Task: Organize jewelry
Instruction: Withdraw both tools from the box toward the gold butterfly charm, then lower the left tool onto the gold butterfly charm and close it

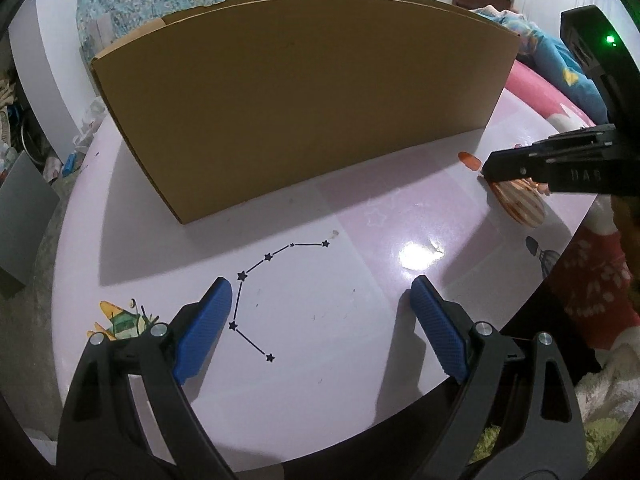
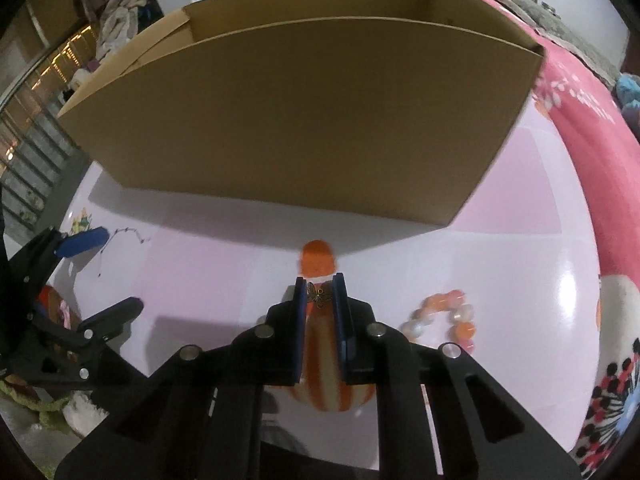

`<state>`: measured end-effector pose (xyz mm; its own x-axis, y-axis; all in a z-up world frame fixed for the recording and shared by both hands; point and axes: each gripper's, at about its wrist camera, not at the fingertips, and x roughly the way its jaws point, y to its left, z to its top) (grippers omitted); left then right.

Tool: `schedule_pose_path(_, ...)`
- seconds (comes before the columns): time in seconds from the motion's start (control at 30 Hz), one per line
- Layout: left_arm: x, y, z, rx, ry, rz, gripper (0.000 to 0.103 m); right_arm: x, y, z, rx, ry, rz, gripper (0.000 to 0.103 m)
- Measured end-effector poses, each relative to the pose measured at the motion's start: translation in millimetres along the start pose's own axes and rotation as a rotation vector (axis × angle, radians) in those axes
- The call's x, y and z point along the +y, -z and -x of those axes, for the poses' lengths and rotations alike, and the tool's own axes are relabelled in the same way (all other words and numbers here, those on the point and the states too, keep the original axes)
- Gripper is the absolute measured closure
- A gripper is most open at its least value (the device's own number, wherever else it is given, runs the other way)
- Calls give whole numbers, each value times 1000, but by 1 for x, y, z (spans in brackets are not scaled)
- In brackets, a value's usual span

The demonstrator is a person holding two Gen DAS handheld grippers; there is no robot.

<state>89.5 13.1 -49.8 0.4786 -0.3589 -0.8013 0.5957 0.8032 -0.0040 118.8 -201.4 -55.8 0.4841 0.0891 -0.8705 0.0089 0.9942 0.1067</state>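
The right gripper point(image 2: 320, 294) pinches a tiny butterfly charm point(image 2: 319, 297) just in front of the cardboard box point(image 2: 296, 112), ready to lift it in. The left gripper point(image 1: 320, 300) waits open, holding nothing.

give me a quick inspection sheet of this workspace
surface: glossy pale pink table with printed star lines and cartoon stickers.
job's things: open cardboard box standing on the table; orange-and-white striped pendant with a small butterfly charm; orange and white bead bracelet lying to its right, apart from it.
clutter: small scrap near the box.
grippers: left gripper open over bare table; right gripper nearly shut, blue fingers closing either side of the charm, actual contact unclear.
cables: nothing seen.
surroundings: pink floral blanket at the right, piled clothes behind, a red patterned sleeve.
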Motion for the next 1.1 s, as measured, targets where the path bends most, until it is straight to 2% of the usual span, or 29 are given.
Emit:
schedule_pose_path(0.2, -2, 15, 13, -14, 7, -2, 16, 28, 2, -6, -11, -121, -22, 90)
schedule_pose_path(0.4, 4, 28, 25, -24, 30, 30, 16, 66, -2, -22, -15, -329, -44, 90)
schedule_pose_path(0.5, 0, 31, 26, -33, 27, 40, 16, 69, -4, -24, -11, -381, -76, 89)
schedule_pose_path(0.53, 0, 31, 28, -43, 27, 43, 16, 65, -2, -17, -28, -387, -85, 88)
schedule_pose_path(0.63, 0, 30, 32, -71, 53, 54, 16, 44, 2, 7, -98, -377, -135, 75)
schedule_pose_path(0.73, -2, 30, 34, -103, 84, 46, 16, 10, 11, 33, -149, -330, -191, 72)
schedule_pose_path(0.93, -7, 14, 24, -109, 70, 10, 34, -29, 37, 56, -189, -219, -272, 72)
schedule_pose_path(1.1, -6, 5, 15, -82, 82, 28, 52, -45, 48, 64, -240, -186, -331, 72)
